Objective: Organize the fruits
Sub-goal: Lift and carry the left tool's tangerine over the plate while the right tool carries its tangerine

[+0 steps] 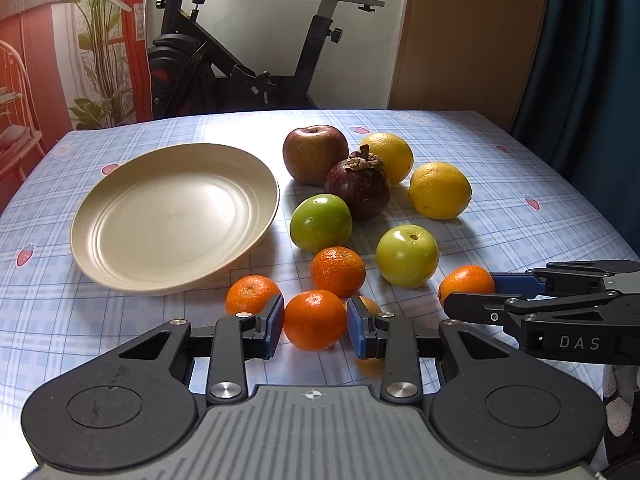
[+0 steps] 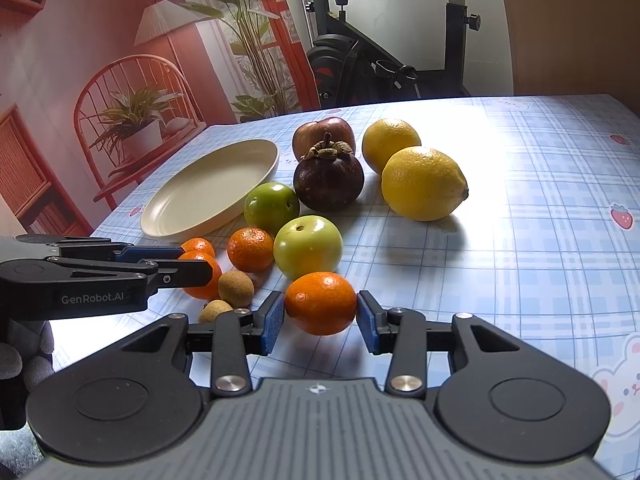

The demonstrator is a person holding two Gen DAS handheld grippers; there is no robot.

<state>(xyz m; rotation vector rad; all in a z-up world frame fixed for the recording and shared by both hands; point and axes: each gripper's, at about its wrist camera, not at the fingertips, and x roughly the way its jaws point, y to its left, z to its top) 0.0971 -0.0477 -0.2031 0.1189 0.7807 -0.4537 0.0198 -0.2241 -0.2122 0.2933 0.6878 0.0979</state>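
The cream plate sat bare at the left, so sorting had hardly begun, I'd judge. Every fruit lay on the tablecloth. Left gripper bracketed a near mandarin; right gripper bracketed another mandarin; neither clamped.

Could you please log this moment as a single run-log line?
left gripper: jaws open around a tangerine | right gripper: jaws open around another tangerine | plate: empty | fruit on tablecloth
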